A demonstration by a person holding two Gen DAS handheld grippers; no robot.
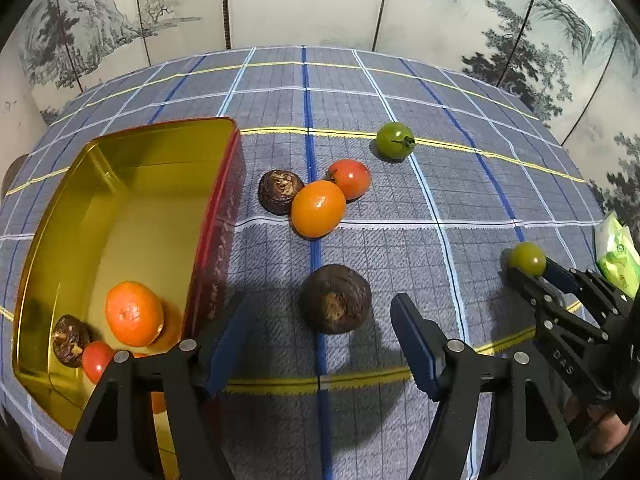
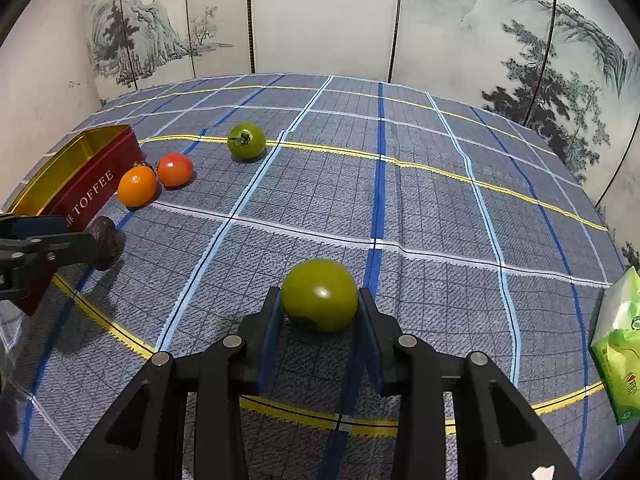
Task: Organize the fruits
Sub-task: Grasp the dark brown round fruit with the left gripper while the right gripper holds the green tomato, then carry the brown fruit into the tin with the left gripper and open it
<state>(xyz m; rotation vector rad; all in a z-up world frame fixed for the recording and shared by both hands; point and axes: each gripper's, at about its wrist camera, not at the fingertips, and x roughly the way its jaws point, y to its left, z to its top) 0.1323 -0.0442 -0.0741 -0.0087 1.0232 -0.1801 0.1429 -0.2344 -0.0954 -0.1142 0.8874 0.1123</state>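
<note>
A green tomato (image 2: 319, 295) sits between the blue pads of the right gripper (image 2: 320, 312), which pinches it from both sides; whether it rests on the plaid cloth (image 2: 420, 208) or hangs just above is unclear. The left gripper (image 1: 320, 340) hovers spread wide, a dark brown fruit (image 1: 335, 299) lying between its fingertips, just beside the red toffee tin (image 1: 212, 240).
</note>
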